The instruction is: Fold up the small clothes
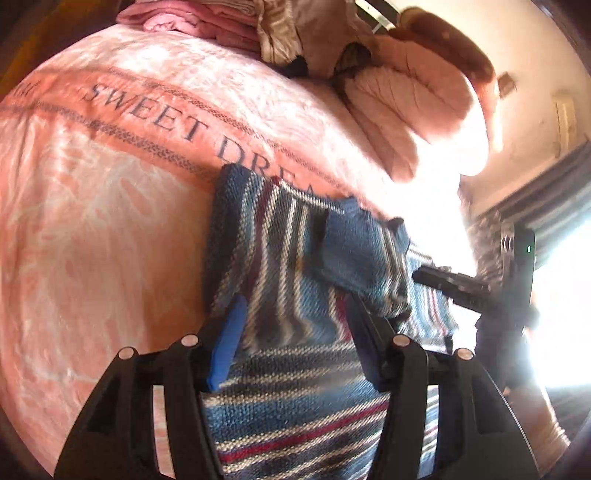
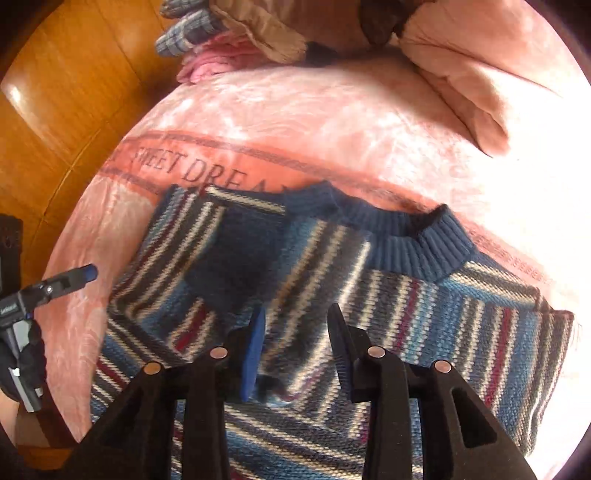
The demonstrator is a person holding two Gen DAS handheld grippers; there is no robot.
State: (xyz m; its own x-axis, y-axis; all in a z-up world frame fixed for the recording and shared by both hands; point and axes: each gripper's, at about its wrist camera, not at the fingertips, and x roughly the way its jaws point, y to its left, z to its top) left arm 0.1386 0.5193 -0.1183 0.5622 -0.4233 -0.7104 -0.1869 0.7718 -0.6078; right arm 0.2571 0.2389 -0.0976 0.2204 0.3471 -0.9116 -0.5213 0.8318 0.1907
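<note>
A blue knit sweater (image 2: 369, 295) with white, red and dark stripes lies flat on a pink blanket (image 2: 295, 110) printed "SWEET DREAM". Its ribbed blue collar (image 2: 417, 243) points away from me, and one sleeve (image 2: 236, 258) is folded across the body. My right gripper (image 2: 297, 325) hovers open just over the sweater's middle, nothing between its fingers. My left gripper (image 1: 295, 321) is open above the sweater (image 1: 288, 387) near its folded sleeve (image 1: 354, 251). From the left wrist view, the right gripper (image 1: 447, 282) reaches in at the garment's right side. A gloved hand (image 2: 22, 362) holds the left gripper (image 2: 79, 275).
At the far edge of the blanket sit folded pink clothes (image 1: 192, 18), a beige garment (image 1: 295, 33) and a pink quilted jacket (image 1: 406, 107). A checked grey item (image 2: 188, 29) lies near the pile. Wooden floor (image 2: 55, 110) borders the bed on the left; bright window light floods the right.
</note>
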